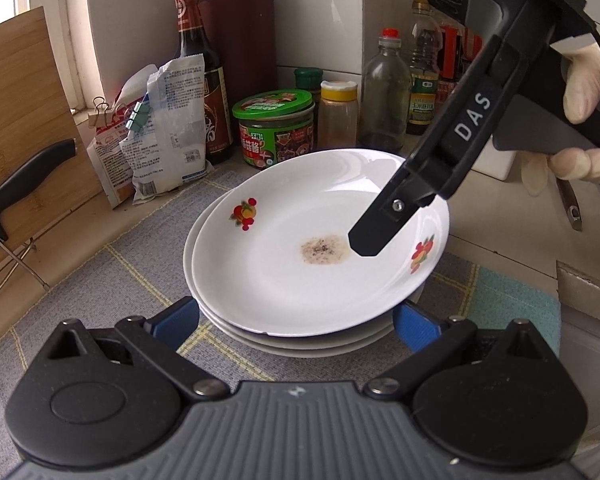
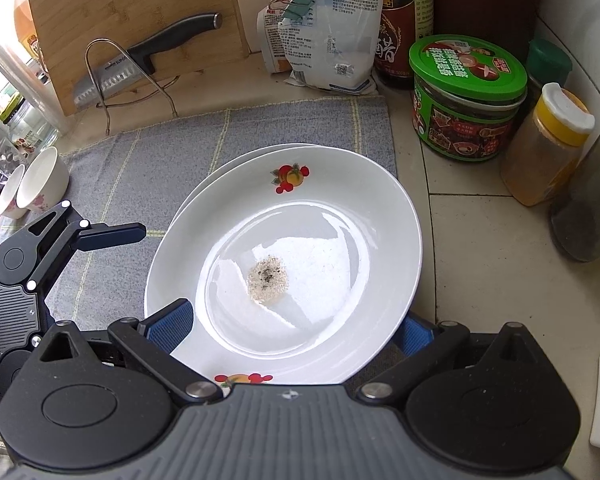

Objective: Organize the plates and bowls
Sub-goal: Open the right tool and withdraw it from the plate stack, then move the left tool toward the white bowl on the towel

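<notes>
A stack of white plates [image 1: 300, 332] sits on a grey checked mat [image 1: 100, 280] on the kitchen counter. The top plate [image 1: 316, 240] bears fruit prints and a patch of speckled residue [image 1: 323, 249] at its centre. The left gripper [image 1: 296, 320] has its jaws wide apart, one blue pad [image 1: 182, 318] on each side of the stack's near edge, not clamped. The right gripper [image 2: 296, 332] likewise straddles the top plate's near rim with jaws apart; a gloved hand [image 1: 580, 92] holds it. Behind the stack stand a green-lidded jar [image 1: 274, 132] and a soy sauce bottle [image 1: 204, 80]. Left of the stack, two small bowls [image 2: 32, 188] lie on their sides at the mat's edge
</notes>
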